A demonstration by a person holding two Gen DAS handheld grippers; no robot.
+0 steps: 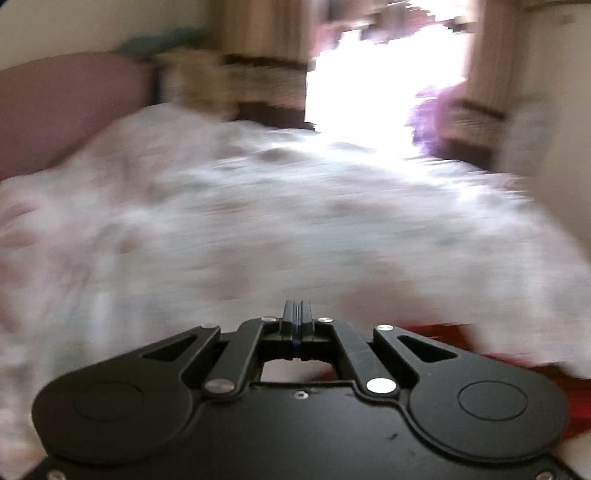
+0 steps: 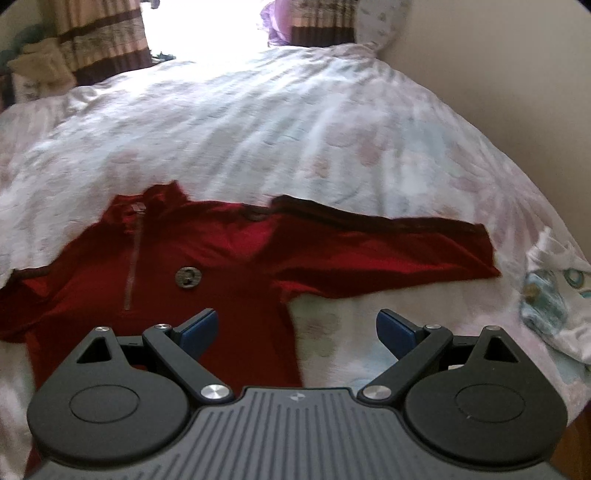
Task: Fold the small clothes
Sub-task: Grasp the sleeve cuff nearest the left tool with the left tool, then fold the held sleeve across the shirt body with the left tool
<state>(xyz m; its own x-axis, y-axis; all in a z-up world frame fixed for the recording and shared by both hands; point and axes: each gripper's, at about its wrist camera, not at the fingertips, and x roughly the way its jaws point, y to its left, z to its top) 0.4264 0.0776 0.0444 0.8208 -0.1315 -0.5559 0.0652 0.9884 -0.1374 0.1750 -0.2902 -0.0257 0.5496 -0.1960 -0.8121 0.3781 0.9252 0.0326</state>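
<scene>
The right gripper (image 2: 295, 332) is held low over the bed (image 2: 295, 122), aimed along the mattress toward the bright window (image 2: 207, 26). Its jaws are spread wide and nothing is held between them; the blue pads (image 2: 199, 326) stand well apart.

A red zip-neck top (image 2: 207, 254) is laid flat on the floral bedsheet, just ahead of the right gripper. Its collar points away from the camera toward the window, so the body's long axis runs away from the gripper. One long sleeve (image 2: 380, 247) is stretched out to the right, lying crosswise to the body. A round badge (image 2: 188, 277) is seen on the chest beside the zip. The left pad sits over the top's lower body; the right pad is over bare sheet.

A pale printed garment (image 2: 557, 295) lies at the bed's right edge, apart from the sleeve cuff.

The left gripper (image 1: 297, 314) is recorded with jaws pressed together and empty. That view is heavily blurred; red cloth (image 1: 517, 358) shows at lower right.
</scene>
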